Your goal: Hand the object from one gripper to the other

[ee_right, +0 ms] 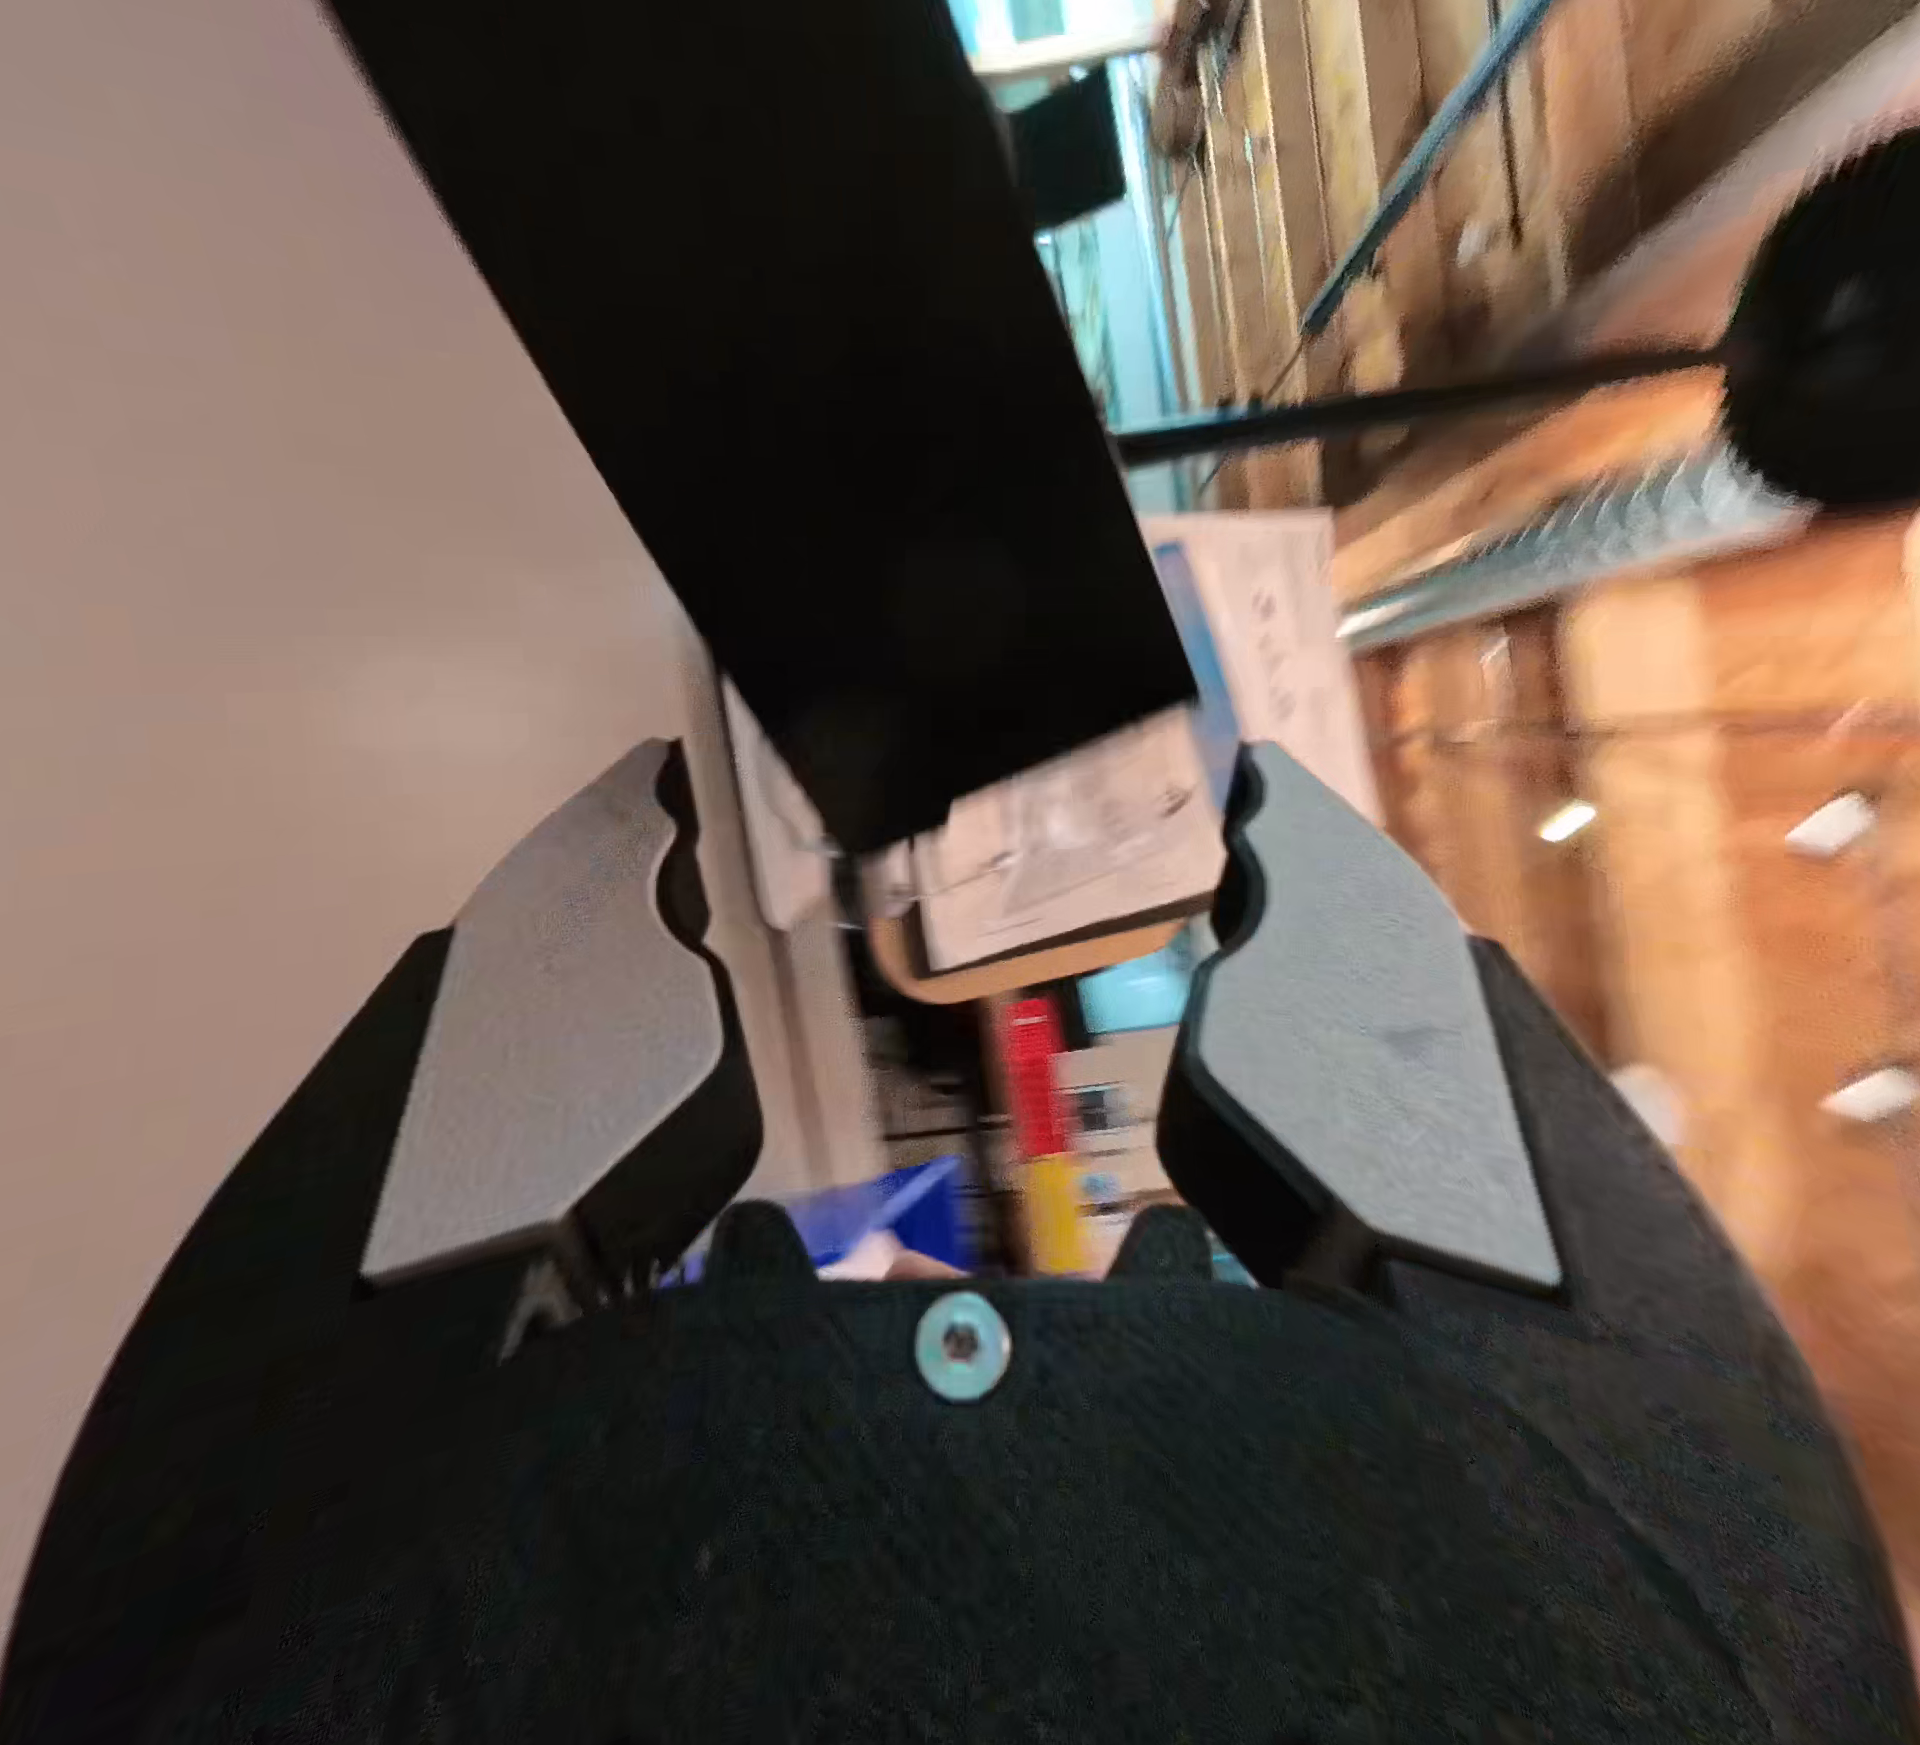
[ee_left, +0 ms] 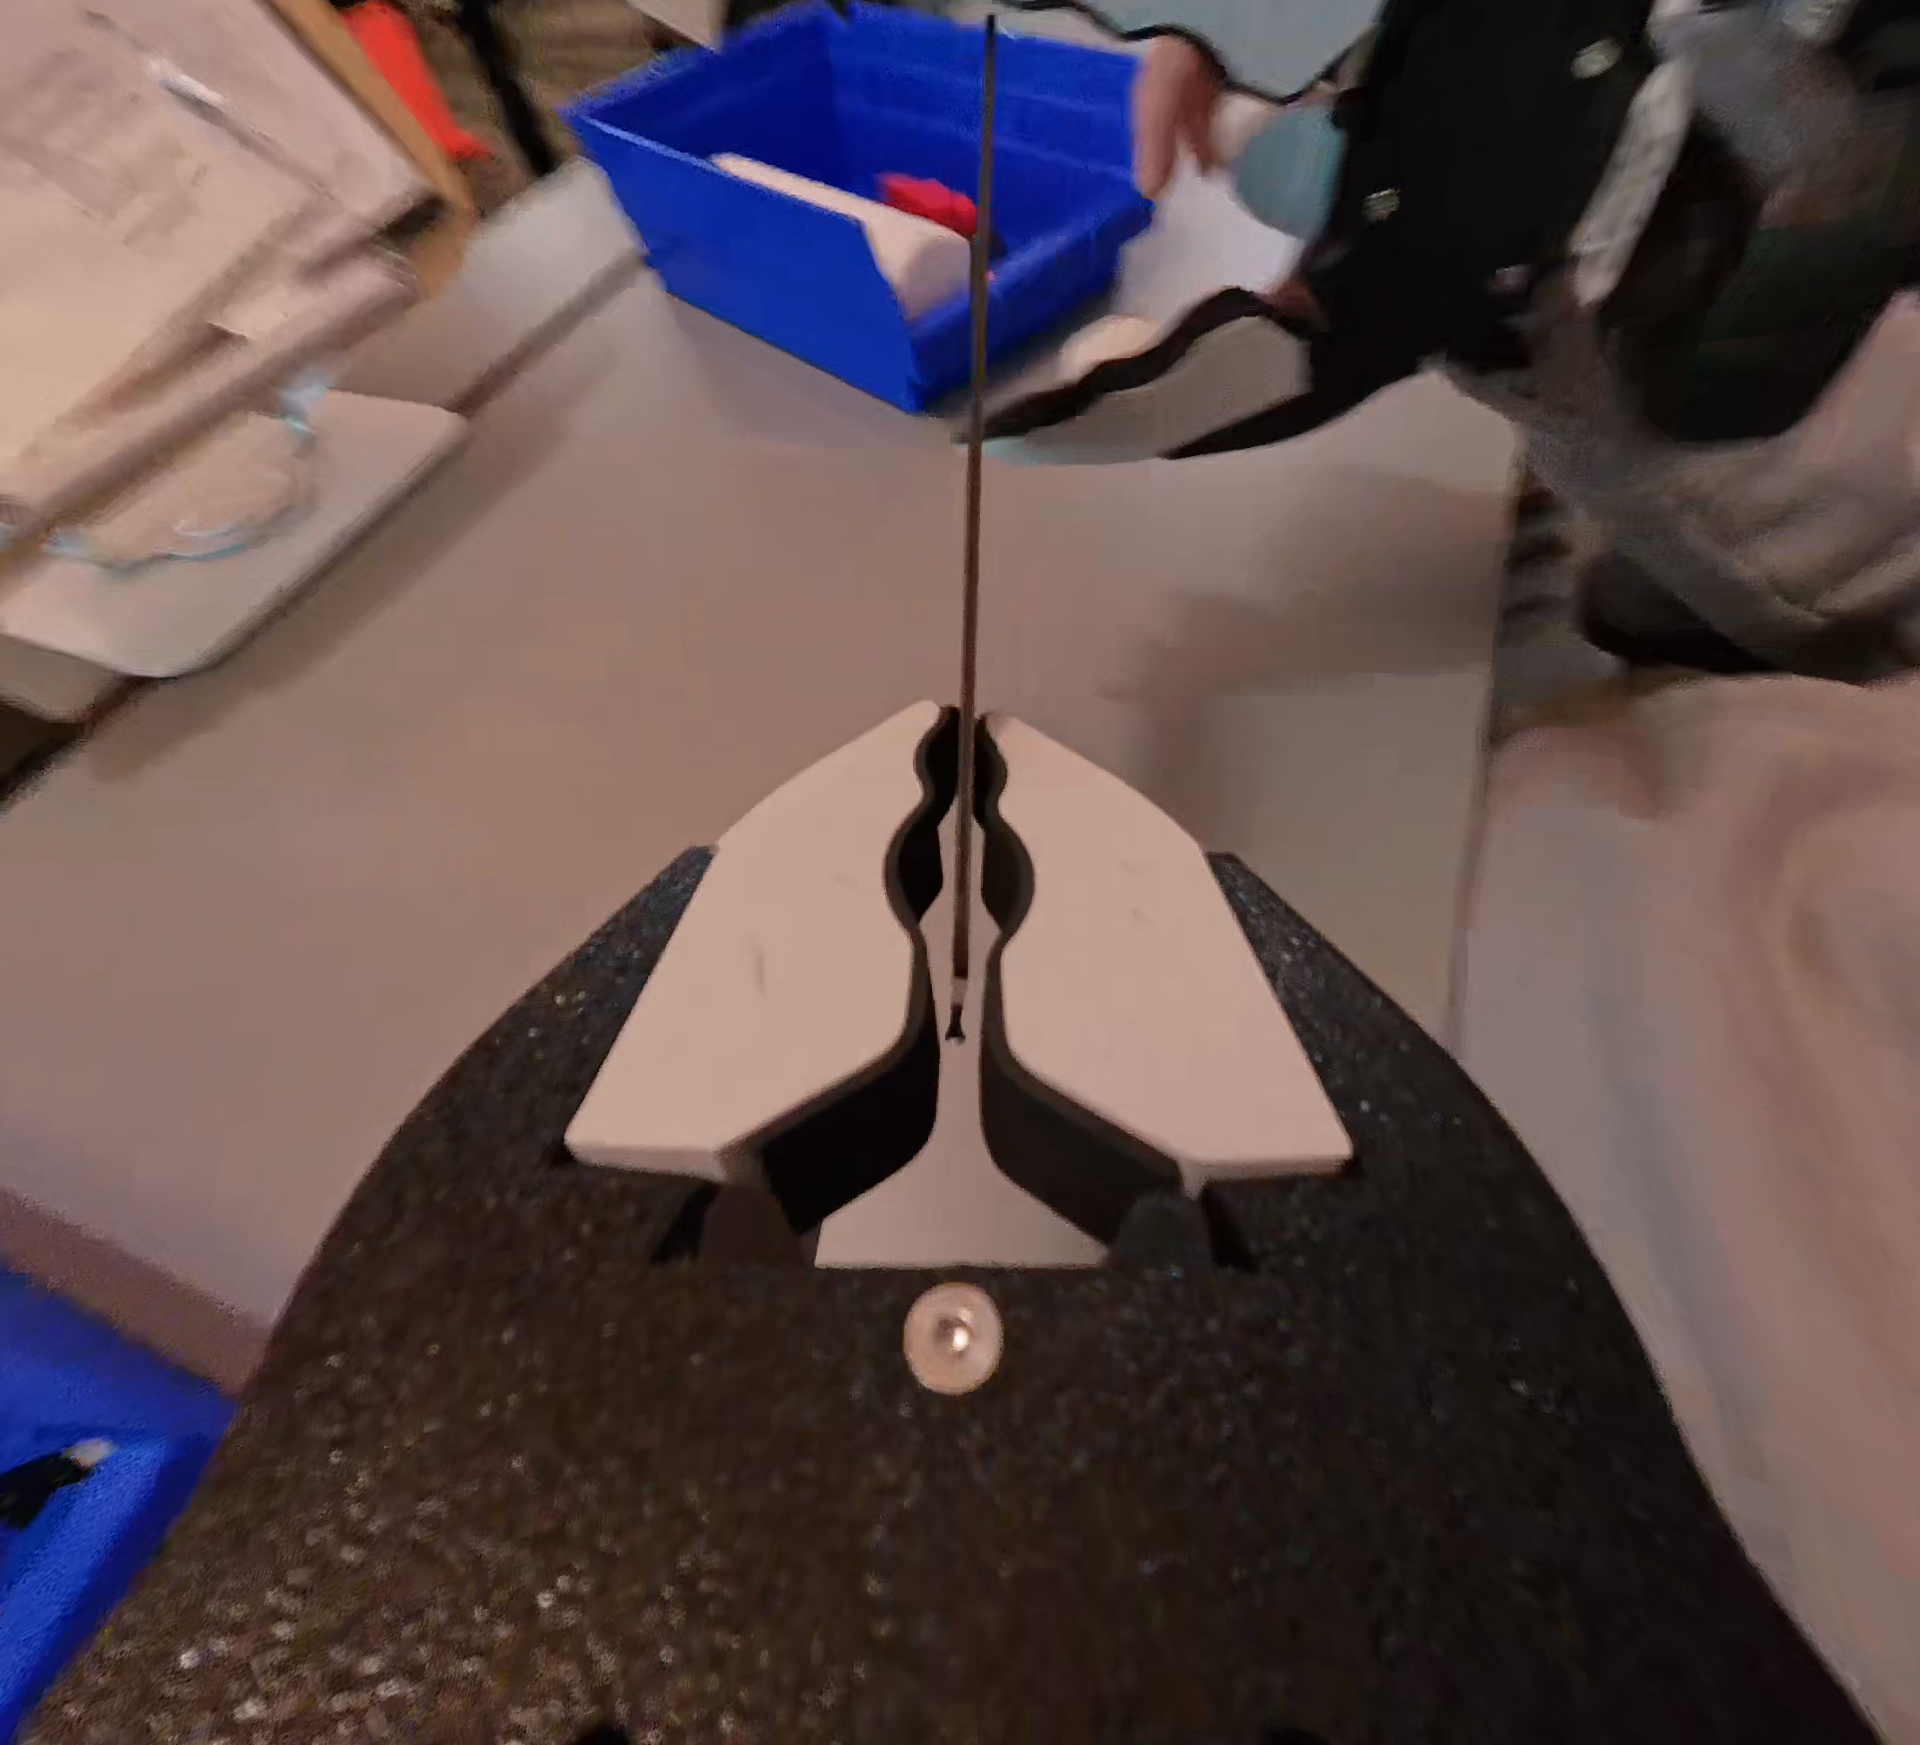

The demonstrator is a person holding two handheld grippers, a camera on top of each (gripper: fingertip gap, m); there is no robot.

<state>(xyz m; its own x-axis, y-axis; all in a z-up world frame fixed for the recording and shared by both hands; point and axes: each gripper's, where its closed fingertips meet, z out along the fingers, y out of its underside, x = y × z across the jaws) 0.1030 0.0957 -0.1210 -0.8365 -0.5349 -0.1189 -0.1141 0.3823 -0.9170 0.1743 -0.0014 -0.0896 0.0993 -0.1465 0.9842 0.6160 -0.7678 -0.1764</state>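
The left tool (ee_left: 964, 729) is pinched on one thin dark rod (ee_left: 977, 469), which stands straight out from between its fingers, above the grey table (ee_left: 582, 615). The right tool (ee_left: 1122, 209) is spread wide and empty, near the rod's far end. Two blue bins show: one (ee_left: 790, 241) behind the rod holding a white roll (ee_left: 894, 230), another (ee_left: 73, 1446) at the near left corner.
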